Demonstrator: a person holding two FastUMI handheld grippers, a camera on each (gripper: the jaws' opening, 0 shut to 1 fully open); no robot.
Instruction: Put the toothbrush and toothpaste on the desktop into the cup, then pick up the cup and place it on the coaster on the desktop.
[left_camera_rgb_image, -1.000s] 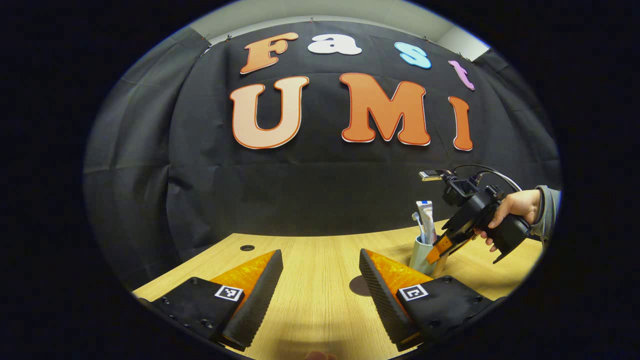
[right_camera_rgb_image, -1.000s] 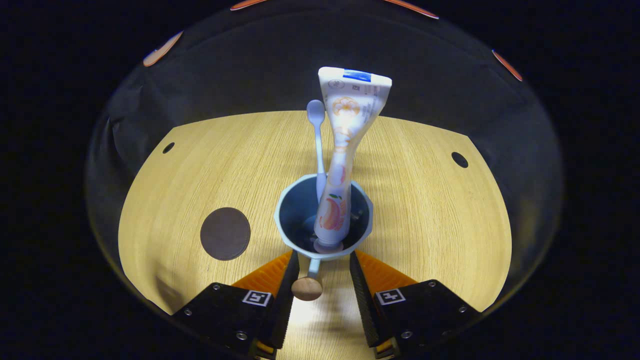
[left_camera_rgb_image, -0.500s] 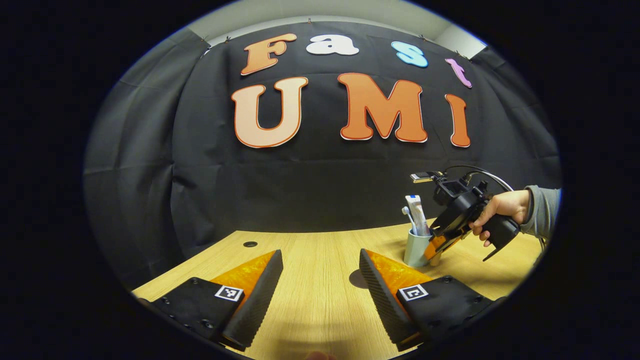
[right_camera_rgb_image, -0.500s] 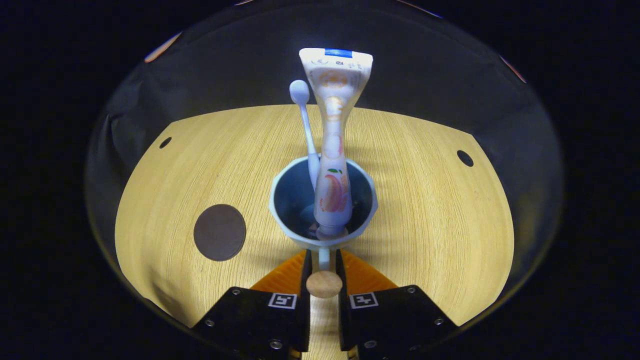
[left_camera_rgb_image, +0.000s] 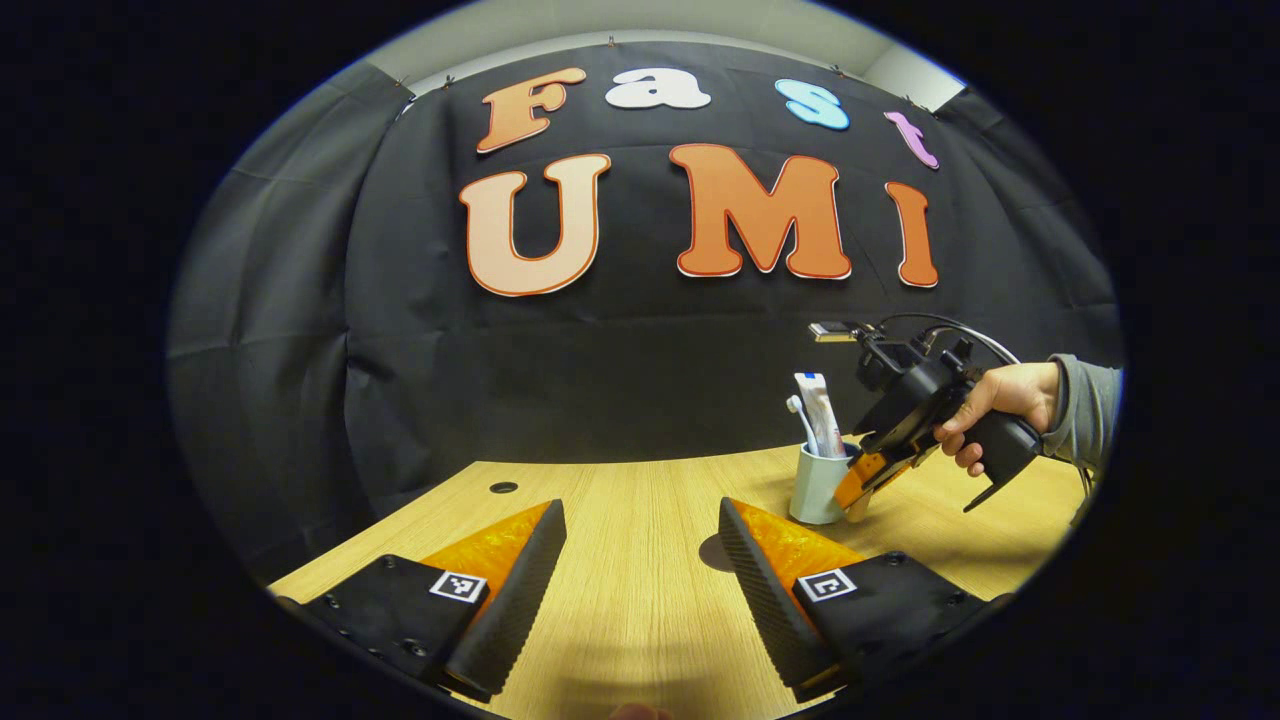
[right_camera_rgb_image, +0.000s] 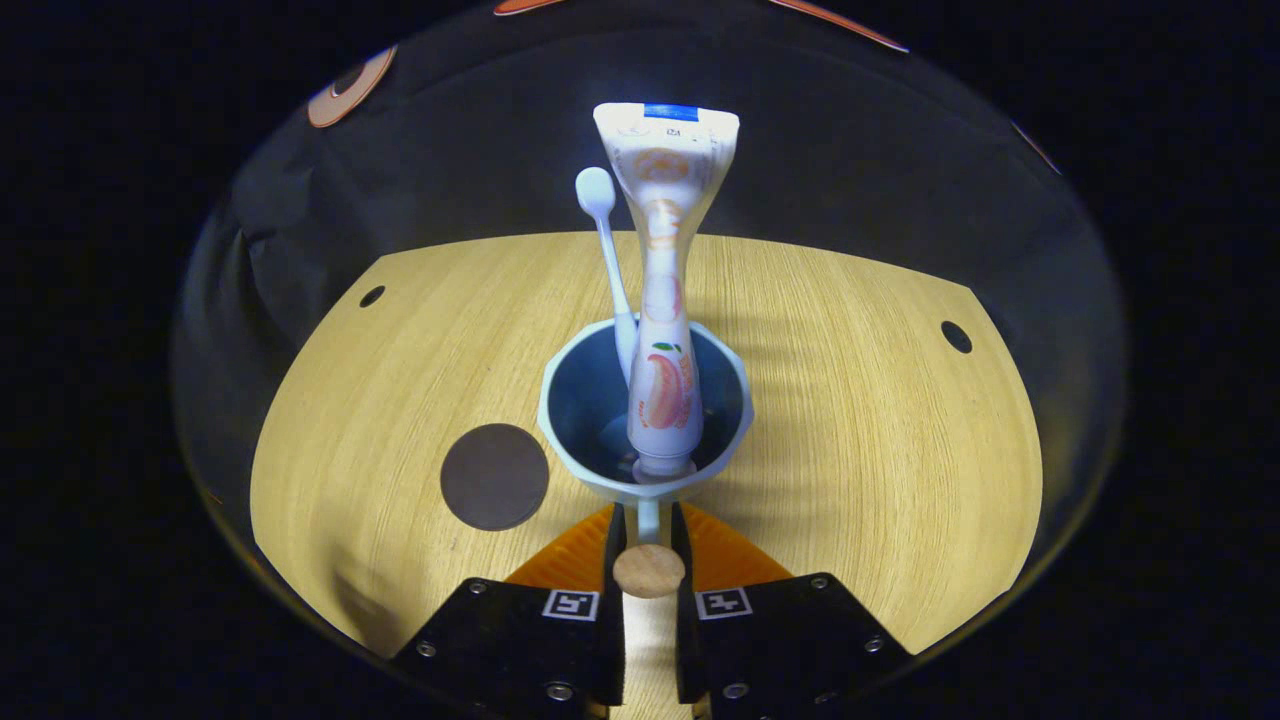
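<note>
In the right gripper view, the right gripper (right_camera_rgb_image: 648, 545) has its two fingers clamped on the cup's handle (right_camera_rgb_image: 648, 568), a pale stem ending in a round wooden knob nearest the camera. Just beyond the fingers, the pale blue cup (right_camera_rgb_image: 575, 460) shows its open mouth and dark blue inside. A toothpaste tube (right_camera_rgb_image: 664, 300) stands cap-down in it, its flat crimped end uppermost and rising well above the rim. A white toothbrush (right_camera_rgb_image: 608, 250) stands beside the tube on its left, head up, leaning slightly away from it. To the left of the cup, apart from it, a dark round coaster (right_camera_rgb_image: 494, 476) lies flat on the wooden bench (right_camera_rgb_image: 860, 420). The cup is not over the coaster. Whether the cup's base touches the bench cannot be told from this view.

In the left gripper view, the left gripper (left_camera_rgb_image: 640, 560) sits low over the near bench (left_camera_rgb_image: 620, 600) with its fingers wide apart and nothing between them. Beyond its right finger lies the coaster (left_camera_rgb_image: 712, 552), partly hidden. Farther off, the cup (left_camera_rgb_image: 815, 485) holds the tube (left_camera_rgb_image: 818, 415) and toothbrush (left_camera_rgb_image: 800, 420), gripped from the right by the right gripper (left_camera_rgb_image: 862, 475) in a person's hand (left_camera_rgb_image: 990, 400) with a grey sleeve (left_camera_rgb_image: 1085, 415).
</note>
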